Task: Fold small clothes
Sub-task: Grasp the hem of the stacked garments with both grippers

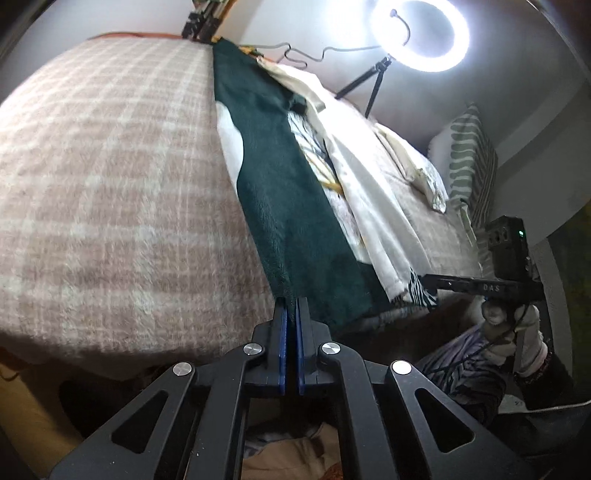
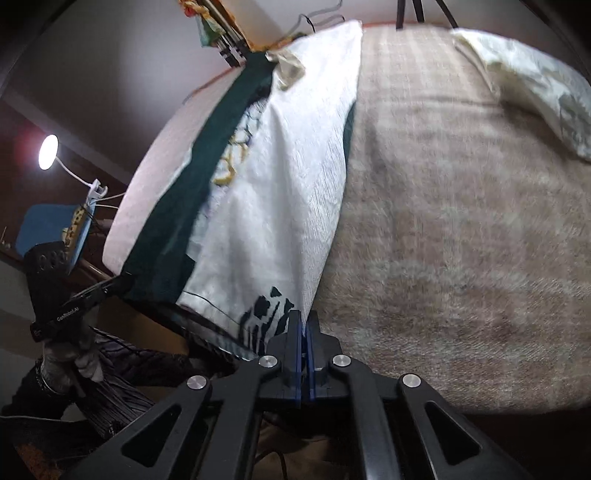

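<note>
Left wrist view: the left gripper (image 1: pixel 290 306), at lower centre, has its blue-lined jaws pressed together on the near corner of a dark green garment (image 1: pixel 280 192), which runs as a long strip from the lower centre to the top centre of the frame. The garment lies on a pink-and-cream checked blanket (image 1: pixel 110 177) that fills the left half. Right of the green strip lies a white cloth (image 1: pixel 365 192) with black markings at its near end, overlapping a patterned layer with yellow lines. At the lower right, a gloved hand (image 1: pixel 517 332) holds the right gripper's handle. A lit ring light (image 1: pixel 419 35) on a tripod stands at the upper right; a green-striped pillow (image 1: pixel 469 158) rests at the right edge.

Right wrist view: the right gripper (image 2: pixel 303 321), at lower centre, is closed on the near right corner of the white cloth (image 2: pixel 288 192); whether the green layer beneath is also pinched is unclear. The green garment (image 2: pixel 195 177) shows along the cloth's left side. The blanket (image 2: pixel 461 221) fills the right half, with a cream bundle (image 2: pixel 535 88) at the upper right. The left gripper (image 2: pixel 122 284) appears at the left edge, meeting the green corner. A small round lamp (image 2: pixel 48 151) glows at the far left.

No container appears in either view.
</note>
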